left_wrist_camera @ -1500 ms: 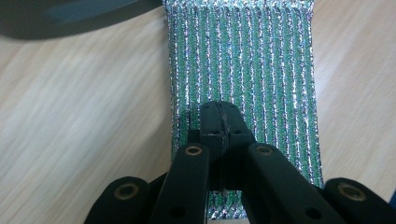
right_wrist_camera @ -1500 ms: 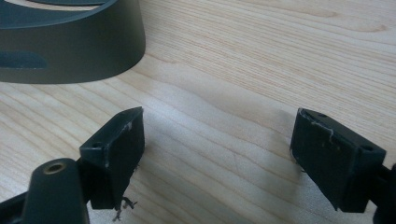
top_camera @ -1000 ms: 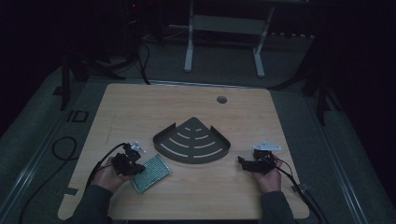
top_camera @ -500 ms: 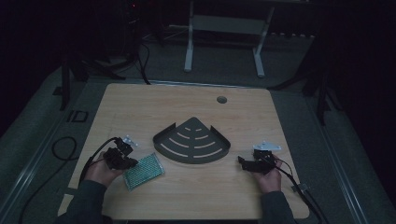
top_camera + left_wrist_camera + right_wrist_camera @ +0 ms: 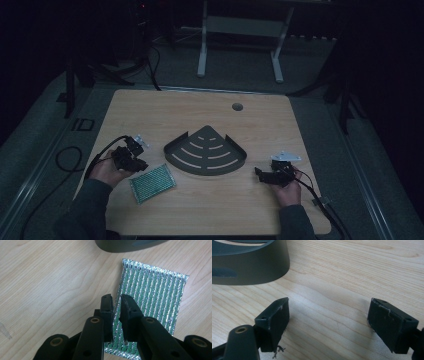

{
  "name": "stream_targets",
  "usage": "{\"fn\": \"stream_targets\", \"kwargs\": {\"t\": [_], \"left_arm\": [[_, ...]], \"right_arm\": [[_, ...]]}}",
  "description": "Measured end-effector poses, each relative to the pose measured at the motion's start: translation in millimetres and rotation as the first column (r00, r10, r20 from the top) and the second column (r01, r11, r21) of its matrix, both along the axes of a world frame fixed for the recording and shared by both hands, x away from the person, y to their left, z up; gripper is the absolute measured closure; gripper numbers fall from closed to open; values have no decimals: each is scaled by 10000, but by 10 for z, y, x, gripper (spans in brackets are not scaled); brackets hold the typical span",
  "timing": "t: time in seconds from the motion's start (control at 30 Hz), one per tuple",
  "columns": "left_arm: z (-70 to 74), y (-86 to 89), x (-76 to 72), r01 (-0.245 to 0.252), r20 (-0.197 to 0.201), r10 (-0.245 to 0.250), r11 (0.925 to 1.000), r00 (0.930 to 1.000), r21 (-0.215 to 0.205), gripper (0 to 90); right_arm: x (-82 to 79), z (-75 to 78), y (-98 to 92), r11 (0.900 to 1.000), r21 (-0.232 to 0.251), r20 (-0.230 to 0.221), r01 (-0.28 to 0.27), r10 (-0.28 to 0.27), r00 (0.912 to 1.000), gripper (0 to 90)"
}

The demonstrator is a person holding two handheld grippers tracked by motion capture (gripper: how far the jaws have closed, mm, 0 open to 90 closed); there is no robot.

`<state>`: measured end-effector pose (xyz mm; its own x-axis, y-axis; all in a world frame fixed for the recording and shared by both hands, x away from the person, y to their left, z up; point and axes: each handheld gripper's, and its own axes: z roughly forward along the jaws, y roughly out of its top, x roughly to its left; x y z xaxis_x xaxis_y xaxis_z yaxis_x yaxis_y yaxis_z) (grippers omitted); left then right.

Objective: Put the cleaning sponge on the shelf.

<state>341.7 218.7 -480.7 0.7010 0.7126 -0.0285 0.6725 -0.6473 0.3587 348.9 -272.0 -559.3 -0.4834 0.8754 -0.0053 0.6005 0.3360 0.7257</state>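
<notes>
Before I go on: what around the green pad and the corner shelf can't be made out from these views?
- Green pad: near end covered by the left tongs in the left gripper view; whether they touch it is unclear.
- Corner shelf: cut off at the top edge in both gripper views.
- Right tongs: too small and dark in the high view.

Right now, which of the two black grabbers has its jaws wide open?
The right gripper, beside the dark grey fan-shaped tray: its jaws stand far apart over bare wood. The left gripper has only a thin gap, above the shiny green-striped pouch.

green foil packet [image 5: 152, 182] flat on table [image 5: 150, 115], beside shelf tray [image 5: 206, 152]
</notes>
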Motion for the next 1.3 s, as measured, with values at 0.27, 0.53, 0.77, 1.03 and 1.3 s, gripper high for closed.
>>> {"fn": "stream_targets", "kwargs": {"t": [0.27,0.53,0.77,1.03,1.3], "left_arm": [[-49,-52,124,356,-608,-361,9993,9975,-86,804],[-152,-100,215,586,-1190,-565,9982,9913,140,812],[-197,-106,244,555,-1415,-518,9982,9886,219,826],[-246,-96,200,455,-1653,-381,9981,9855,411,825],[-245,-88,125,281,-1813,-209,9989,9832,375,819]], "right_arm": [[1,0,0,10000,-3,6,-2,2,10000,174],[2,0,0,10000,0,6,-1,1,10000,174],[3,-1,0,10000,-2,11,-2,2,10000,174],[3,-1,0,10000,-1,10,-1,1,10000,174],[4,-1,1,10000,-2,15,-2,2,10000,174]]}}
